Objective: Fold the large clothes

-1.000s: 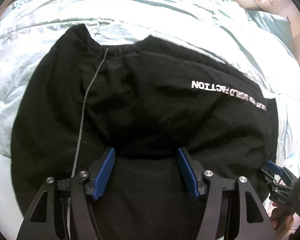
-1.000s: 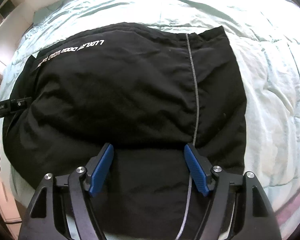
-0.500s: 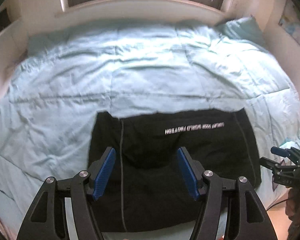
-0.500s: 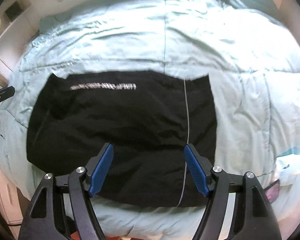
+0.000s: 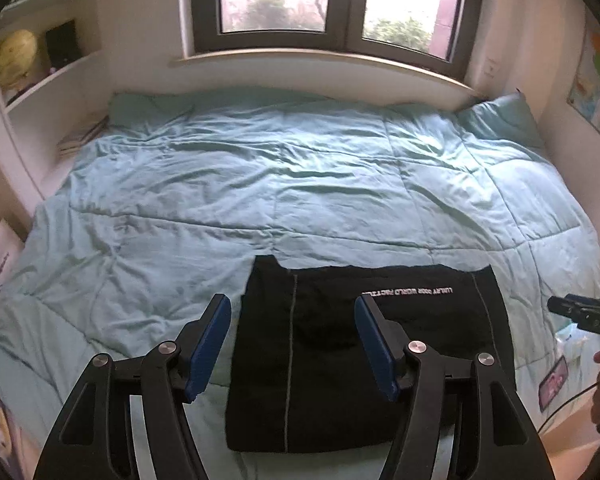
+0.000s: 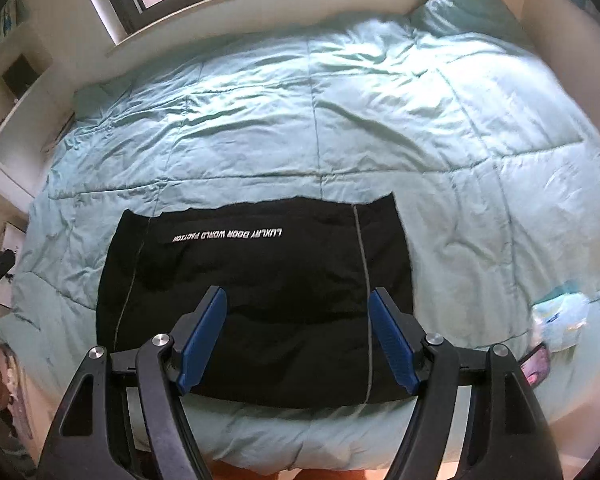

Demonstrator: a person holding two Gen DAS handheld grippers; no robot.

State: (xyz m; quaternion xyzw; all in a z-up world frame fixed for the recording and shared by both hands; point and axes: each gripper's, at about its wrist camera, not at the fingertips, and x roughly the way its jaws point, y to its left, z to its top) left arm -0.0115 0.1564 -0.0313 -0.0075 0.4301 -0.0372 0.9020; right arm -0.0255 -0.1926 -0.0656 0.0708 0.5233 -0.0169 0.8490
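Observation:
A black garment (image 5: 340, 360) (image 6: 260, 280) with white lettering and thin grey stripes lies folded into a flat rectangle on the near part of a bed with a light teal quilt (image 5: 300, 184) (image 6: 340, 112). My left gripper (image 5: 292, 316) hangs well above the garment's left half, blue pads wide apart, nothing between them. High over the garment's lower middle, my right gripper (image 6: 298, 308) is likewise open and empty. The right gripper's tip (image 5: 576, 312) shows at the right edge of the left wrist view, with part of a hand beneath it.
A window (image 5: 332, 4) and a sill run behind the bed. Wall shelves (image 5: 40, 64) with a yellow round object stand at the left. A teal pillow (image 5: 500, 120) lies at the far right corner. A small white packet (image 6: 560, 316) and a phone (image 6: 534, 364) rest near the quilt's right front edge.
Both grippers have risen far from just above the garment, so the whole bed, window and shelves now come into view. The garment lies unchanged. The jaws kept the same spread.

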